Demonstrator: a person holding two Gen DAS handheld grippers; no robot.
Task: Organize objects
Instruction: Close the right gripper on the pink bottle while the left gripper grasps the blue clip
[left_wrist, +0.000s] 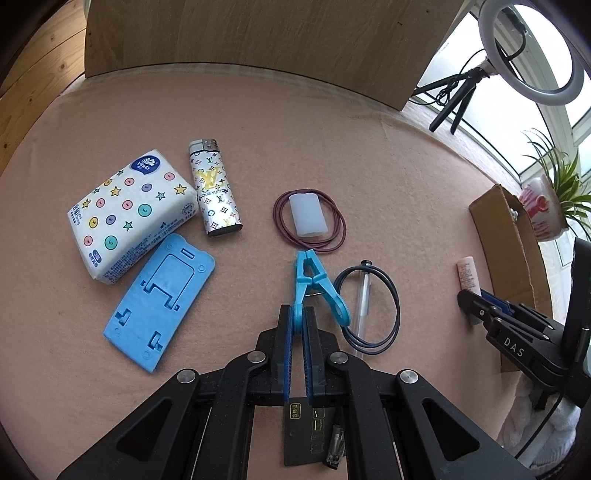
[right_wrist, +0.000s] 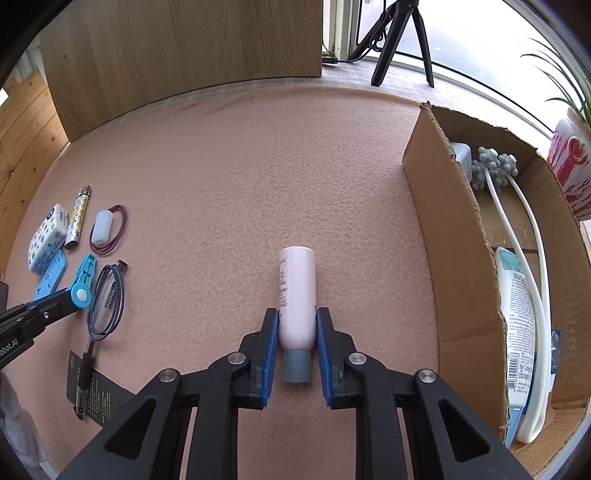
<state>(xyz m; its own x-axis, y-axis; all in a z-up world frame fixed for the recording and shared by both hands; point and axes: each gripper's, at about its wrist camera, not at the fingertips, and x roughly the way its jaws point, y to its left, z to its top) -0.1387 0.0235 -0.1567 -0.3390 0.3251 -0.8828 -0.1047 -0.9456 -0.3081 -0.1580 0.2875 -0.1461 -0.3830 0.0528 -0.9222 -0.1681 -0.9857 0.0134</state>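
A light blue clothes peg (left_wrist: 308, 280) lies on the pink felt mat (left_wrist: 388, 177), and my left gripper (left_wrist: 297, 314) is shut on one of its handle ends. The right wrist view shows the same peg (right_wrist: 83, 284) at the far left, held by the left gripper (right_wrist: 61, 297). A pale pink bottle (right_wrist: 297, 291) with a grey cap lies on the mat (right_wrist: 258, 166), cap toward the camera. My right gripper (right_wrist: 297, 314) is shut on its lower body, a blue pad pressing each side. The open cardboard box (right_wrist: 443, 229) stands just right of it.
On the left lie a tissue pack (left_wrist: 129, 210), a patterned lighter (left_wrist: 216, 188) and a blue phone stand (left_wrist: 159, 306). Maroon bands (left_wrist: 280, 229) ring a white cap (left_wrist: 306, 214). A pen (left_wrist: 364, 295) lies in a dark cable loop (left_wrist: 395, 317). The box holds a tube (right_wrist: 517, 317) and a white massager (right_wrist: 532, 236).
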